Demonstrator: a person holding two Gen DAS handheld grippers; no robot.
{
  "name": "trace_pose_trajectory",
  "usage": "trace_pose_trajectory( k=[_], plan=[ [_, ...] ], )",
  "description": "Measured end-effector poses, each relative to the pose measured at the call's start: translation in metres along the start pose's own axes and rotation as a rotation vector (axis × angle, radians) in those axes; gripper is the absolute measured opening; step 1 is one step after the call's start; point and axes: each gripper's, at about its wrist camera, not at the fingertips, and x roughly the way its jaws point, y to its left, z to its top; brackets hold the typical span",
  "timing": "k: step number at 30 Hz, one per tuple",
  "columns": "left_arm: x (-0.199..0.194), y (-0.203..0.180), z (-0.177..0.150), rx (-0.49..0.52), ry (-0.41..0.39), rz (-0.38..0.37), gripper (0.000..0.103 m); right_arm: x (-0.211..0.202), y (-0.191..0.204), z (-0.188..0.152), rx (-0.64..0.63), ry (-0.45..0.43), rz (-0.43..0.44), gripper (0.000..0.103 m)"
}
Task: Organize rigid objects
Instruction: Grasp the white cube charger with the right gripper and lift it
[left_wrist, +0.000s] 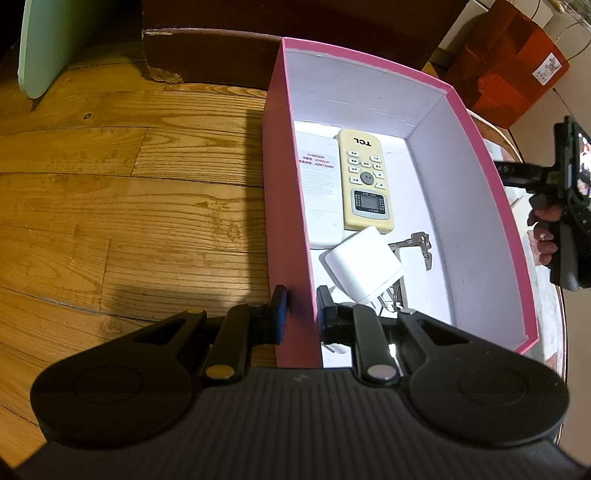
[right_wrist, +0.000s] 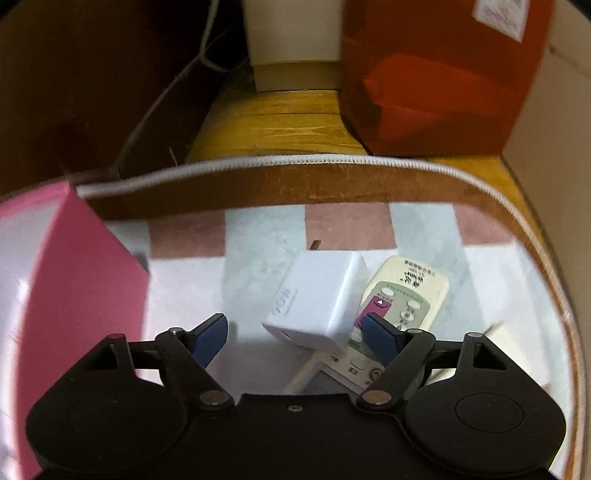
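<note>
My left hand-held gripper (left_wrist: 301, 314) is pinching the near wall of the pink box (left_wrist: 286, 206), steadying it. My right hand-held gripper (right_wrist: 295, 338), jaws spread, has the white charger (right_wrist: 317, 299) on the bench dead ahead between its fingertips, tilted across a remote (right_wrist: 406, 295); right is nearer.

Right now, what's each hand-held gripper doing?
Left hand-held gripper: shut on the pink box wall.
Right hand-held gripper: open, holding nothing, white charger between its fingers.

A red paper bag (right_wrist: 436, 81) stands on the wooden floor (left_wrist: 110, 192) beside a checked mat (right_wrist: 266, 229).
</note>
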Motion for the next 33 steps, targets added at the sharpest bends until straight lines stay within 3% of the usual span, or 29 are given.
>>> trace_pose_trajectory(
  k=[2,3,5,7,8,10,11,14,17,19,21,25,28,33],
  plan=[
    [0.000,0.000,0.000,-0.001,0.000,-0.001,0.015,0.002,0.003,-0.003,-0.053,-0.021,-0.035,0.080],
    [0.000,0.000,0.000,-0.002,0.000,-0.001,0.015,0.003,0.003,-0.005,-0.081,-0.031,-0.051,0.073],
    [0.000,0.000,0.000,-0.003,0.000,-0.002,0.015,0.002,0.003,-0.010,-0.136,-0.055,-0.085,0.058],
    [0.001,0.000,0.000,-0.003,0.000,-0.002,0.015,-0.002,0.001,-0.015,-0.185,-0.090,-0.107,0.029],
    [0.001,0.000,0.000,-0.003,0.000,-0.002,0.015,-0.005,-0.002,-0.017,-0.207,-0.097,-0.112,0.023],
    [0.001,0.000,0.000,-0.002,0.000,-0.001,0.015,-0.012,-0.011,-0.020,-0.195,-0.103,-0.049,0.006],
    [0.001,0.000,0.000,-0.002,0.000,-0.001,0.015,-0.015,-0.014,-0.020,-0.178,-0.099,-0.013,0.006],
    [0.001,0.000,0.000,-0.003,-0.001,-0.001,0.015,-0.020,-0.021,-0.021,-0.178,-0.099,0.024,0.005],
    [0.001,0.000,0.000,-0.004,0.000,0.000,0.015,-0.022,-0.027,-0.018,-0.116,-0.131,0.057,0.017],
    [0.001,0.000,-0.001,-0.001,-0.001,-0.001,0.015,-0.020,-0.036,-0.006,0.019,-0.134,0.101,0.050],
    [0.001,0.000,-0.001,-0.003,0.000,-0.005,0.015,-0.019,-0.038,-0.002,0.059,-0.129,0.117,0.061],
    [-0.002,0.003,-0.002,-0.003,-0.003,-0.025,0.016,-0.007,-0.040,0.015,0.185,-0.086,0.115,0.062],
    [-0.003,0.003,-0.002,0.000,-0.004,-0.031,0.016,-0.002,-0.036,0.022,0.178,-0.070,0.111,0.070],
    [-0.002,0.003,-0.002,0.008,-0.007,-0.032,0.016,0.006,-0.018,0.034,0.076,-0.058,0.045,0.072]
  ],
)
